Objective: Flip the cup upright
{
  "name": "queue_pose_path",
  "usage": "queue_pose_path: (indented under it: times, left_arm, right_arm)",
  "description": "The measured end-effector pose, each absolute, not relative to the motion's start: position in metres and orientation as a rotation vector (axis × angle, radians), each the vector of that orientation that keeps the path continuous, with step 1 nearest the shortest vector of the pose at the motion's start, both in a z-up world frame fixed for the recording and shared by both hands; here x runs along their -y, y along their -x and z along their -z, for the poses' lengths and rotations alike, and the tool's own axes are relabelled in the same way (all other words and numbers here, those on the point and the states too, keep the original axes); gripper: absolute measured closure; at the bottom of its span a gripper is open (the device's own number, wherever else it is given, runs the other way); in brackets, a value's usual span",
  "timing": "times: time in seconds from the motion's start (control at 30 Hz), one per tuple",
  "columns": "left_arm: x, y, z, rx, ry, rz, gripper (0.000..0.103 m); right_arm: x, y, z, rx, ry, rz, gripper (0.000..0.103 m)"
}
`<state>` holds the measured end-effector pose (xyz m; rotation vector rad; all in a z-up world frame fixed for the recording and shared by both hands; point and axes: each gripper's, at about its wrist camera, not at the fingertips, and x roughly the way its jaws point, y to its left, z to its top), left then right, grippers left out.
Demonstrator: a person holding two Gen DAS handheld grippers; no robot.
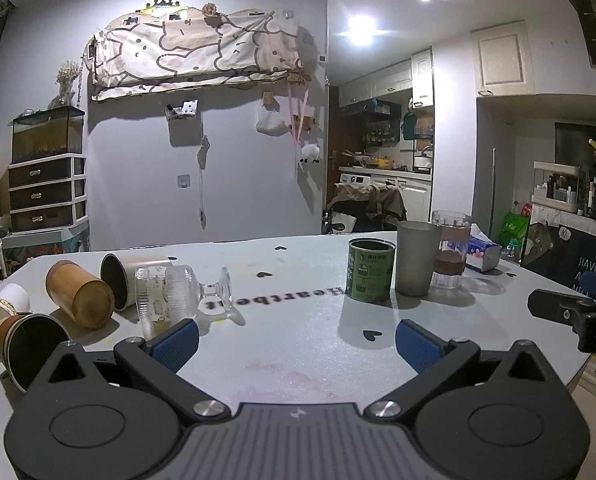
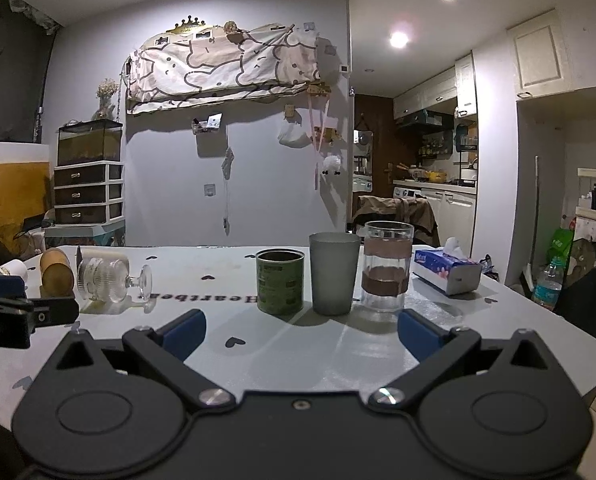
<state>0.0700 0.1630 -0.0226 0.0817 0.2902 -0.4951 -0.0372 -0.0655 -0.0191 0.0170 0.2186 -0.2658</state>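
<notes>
Both tools hang just above the near part of the table (image 1: 298,364), each with its jaws spread wide and nothing between them: the left gripper (image 1: 296,338) faces the fallen group, the right gripper (image 2: 301,332) the standing one. By my reading the job is partly done, since three vessels already stand and four still lie on their sides. Nearest to the left gripper, at about 9 o'clock, lies the paper cup (image 1: 16,330) with its dark mouth turned toward the camera; just beyond it at 10 o'clock lie the wooden cup (image 1: 80,294) and the clear goblet (image 1: 178,294), foot pointing right, with the cream cup (image 1: 132,276) behind them, the four crowded close together. That crowding is the main hindrance: reaching for one could nudge its neighbours, and round bodies may roll. From the right gripper, the green tin (image 2: 280,282) at 12 o'clock, the frosted tumbler (image 2: 333,272) and the banded glass (image 2: 386,266) at 1 o'clock stand upright, almost touching. Farther off at 2 o'clock lies a tissue box (image 2: 445,272), clear of any work.
</notes>
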Motion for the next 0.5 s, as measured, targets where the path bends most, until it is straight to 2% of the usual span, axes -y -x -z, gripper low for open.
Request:
queue_pose_path:
  times: [0.5]
  left_arm:
    - [-0.1642,-0.0699,0.0218,-0.290,-0.081,0.494,0.000]
  right_arm:
    - [0.0666,0.0382,0.0198,-0.223,-0.016,0.272,0.000]
